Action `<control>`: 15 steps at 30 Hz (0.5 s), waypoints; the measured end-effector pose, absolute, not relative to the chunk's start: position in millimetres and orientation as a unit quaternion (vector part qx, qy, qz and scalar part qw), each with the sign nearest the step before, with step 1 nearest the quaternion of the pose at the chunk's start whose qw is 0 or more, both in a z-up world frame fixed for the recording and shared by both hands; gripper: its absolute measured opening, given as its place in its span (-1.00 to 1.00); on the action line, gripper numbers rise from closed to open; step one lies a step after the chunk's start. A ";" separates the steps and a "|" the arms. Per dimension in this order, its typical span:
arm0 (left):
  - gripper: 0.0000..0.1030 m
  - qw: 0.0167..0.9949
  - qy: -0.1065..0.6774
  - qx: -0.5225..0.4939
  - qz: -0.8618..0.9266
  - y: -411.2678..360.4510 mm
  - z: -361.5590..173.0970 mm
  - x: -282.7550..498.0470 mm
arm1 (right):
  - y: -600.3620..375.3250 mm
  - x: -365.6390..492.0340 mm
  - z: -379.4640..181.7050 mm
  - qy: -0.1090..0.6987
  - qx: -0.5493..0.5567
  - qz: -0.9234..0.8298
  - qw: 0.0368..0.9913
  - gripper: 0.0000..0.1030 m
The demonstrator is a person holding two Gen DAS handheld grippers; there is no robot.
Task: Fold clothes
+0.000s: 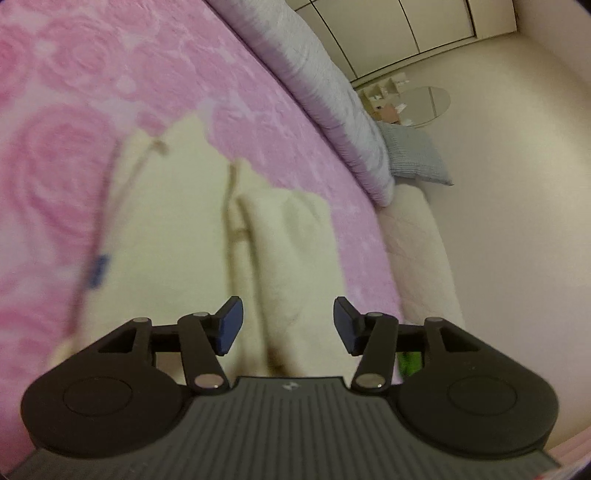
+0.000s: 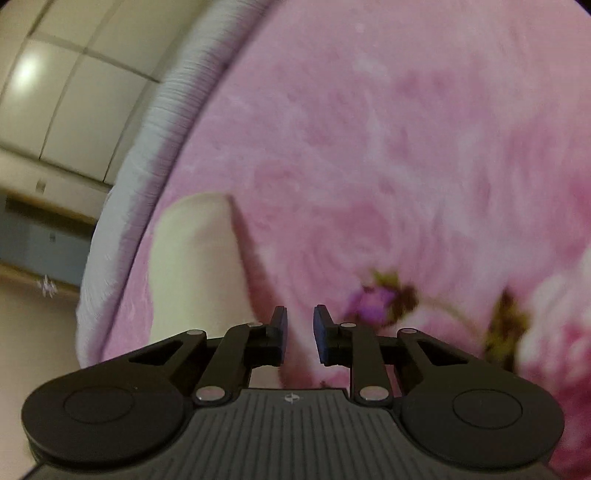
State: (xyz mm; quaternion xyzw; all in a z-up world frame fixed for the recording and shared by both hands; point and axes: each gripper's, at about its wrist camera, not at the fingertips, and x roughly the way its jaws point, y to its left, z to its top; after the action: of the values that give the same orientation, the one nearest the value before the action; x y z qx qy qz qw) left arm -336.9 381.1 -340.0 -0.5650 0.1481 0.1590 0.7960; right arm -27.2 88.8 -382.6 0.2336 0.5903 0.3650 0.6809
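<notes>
A cream garment (image 1: pixel 177 221) lies on the pink rose-patterned bedspread (image 1: pixel 110 74), with two drawstrings (image 1: pixel 147 158) and a small blue label (image 1: pixel 99 269) near its left edge. A folded ridge of it (image 1: pixel 291 236) runs toward my left gripper (image 1: pixel 288 325), which hovers over it with jaws apart and pads clear of the cloth. In the right wrist view a cream end of the garment (image 2: pixel 195 266) lies left of my right gripper (image 2: pixel 300 332). Its jaws stand a narrow gap apart over the bedspread (image 2: pixel 369 147), with nothing between them. Both views are blurred.
A grey-white quilt (image 1: pixel 325 92) runs along the bed's far edge, also the quilt (image 2: pixel 147 155) at left. Beyond it are a blue-grey cushion (image 1: pixel 413 155), a round glass table (image 1: pixel 424 105) and pale wardrobe doors (image 1: pixel 388 29). A purple flower print (image 2: pixel 380 299) marks the bedspread.
</notes>
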 end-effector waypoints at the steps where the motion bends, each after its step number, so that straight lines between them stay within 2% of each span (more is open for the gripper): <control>1: -0.03 0.797 0.145 -0.565 0.155 382.9 -337.4 -333.6 | 94.7 -28.2 -389.9 0.602 0.235 0.364 0.670 -0.53; 5: 0.02 0.791 0.171 -0.562 0.171 390.5 -344.7 -320.8 | 112.3 -40.5 -390.9 0.594 0.210 0.386 0.674 -0.53; 8: 0.01 0.779 0.220 -0.557 0.185 395.2 -363.3 -306.3 | 121.6 -33.5 -389.2 0.592 0.200 0.387 0.679 -0.53; 13: 0.15 0.785 0.232 -0.553 0.158 401.8 -372.2 -282.2 | 120.8 -24.3 -386.6 0.592 0.194 0.386 0.680 -0.53; 15: 0.14 0.785 0.233 -0.556 0.143 403.9 -375.6 -272.7 | 123.5 -27.0 -385.3 0.587 0.181 0.387 0.688 -0.53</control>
State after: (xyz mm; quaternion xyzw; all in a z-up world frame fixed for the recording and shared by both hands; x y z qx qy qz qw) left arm -272.7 403.9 -375.6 -0.5555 0.2327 0.1432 0.7853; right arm -27.0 123.5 -385.3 0.1812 0.5867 0.3872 0.6878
